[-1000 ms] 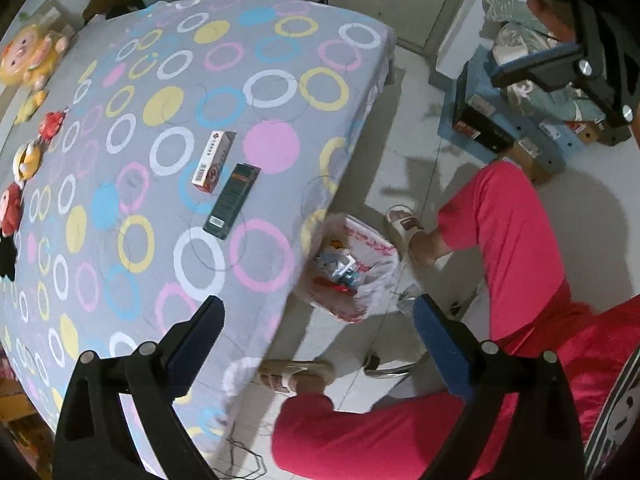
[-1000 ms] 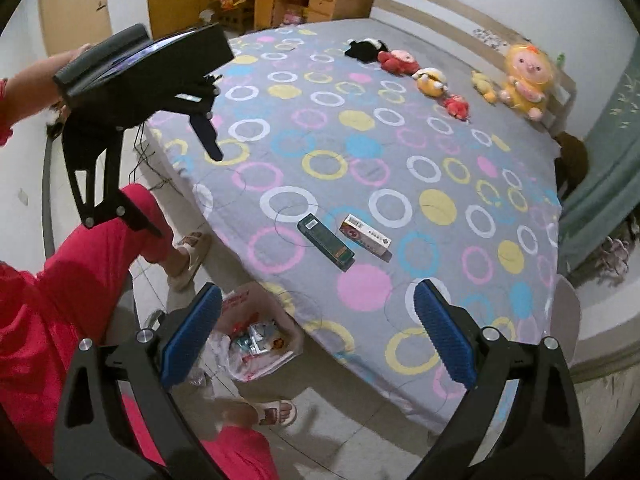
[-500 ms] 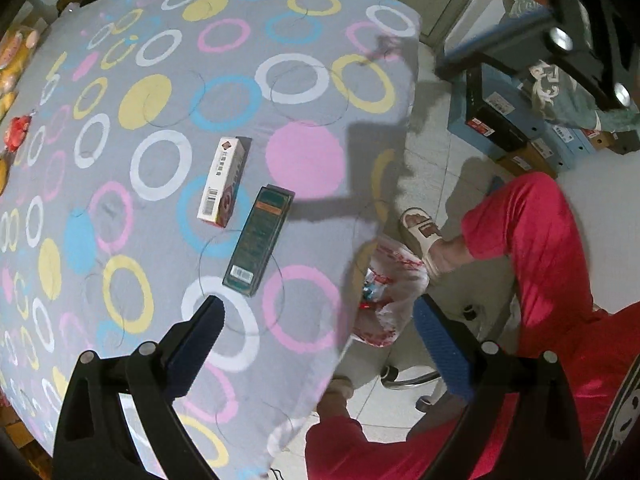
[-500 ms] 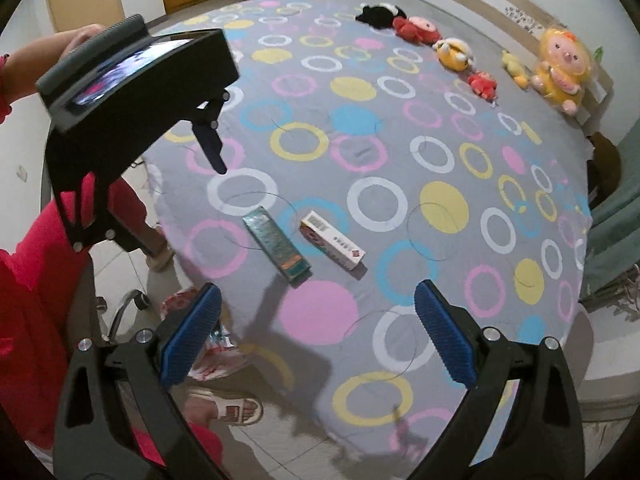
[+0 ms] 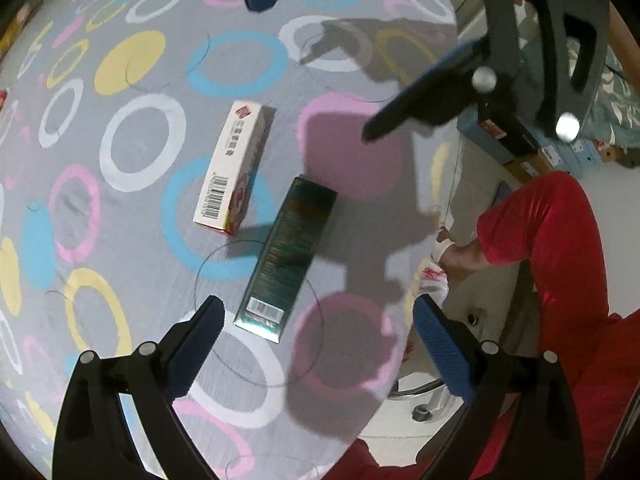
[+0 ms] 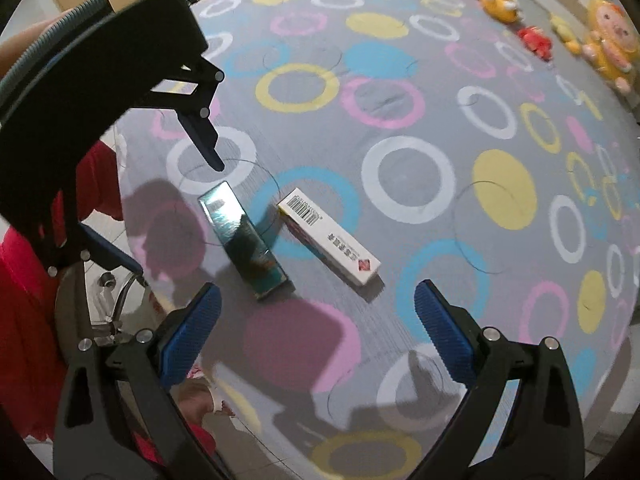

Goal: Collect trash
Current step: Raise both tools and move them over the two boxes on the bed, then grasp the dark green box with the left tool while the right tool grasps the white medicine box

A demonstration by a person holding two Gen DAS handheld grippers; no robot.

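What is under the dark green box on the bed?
The dark green box lies flat on the circle-patterned bedsheet; whatever is directly beneath it is covered. The white box sits beside it.

This is a bedroom in a home. A wide bed (image 6: pixel 500 152) fills most of both views, covered by a grey sheet (image 5: pixel 120 208) printed with coloured rings and dots. Plush toys (image 6: pixel 608 46) are lined up along its far edge. Beside the bed lies pale tiled floor (image 5: pixel 472 184), with stacked boxes (image 5: pixel 532 152) against the wall.
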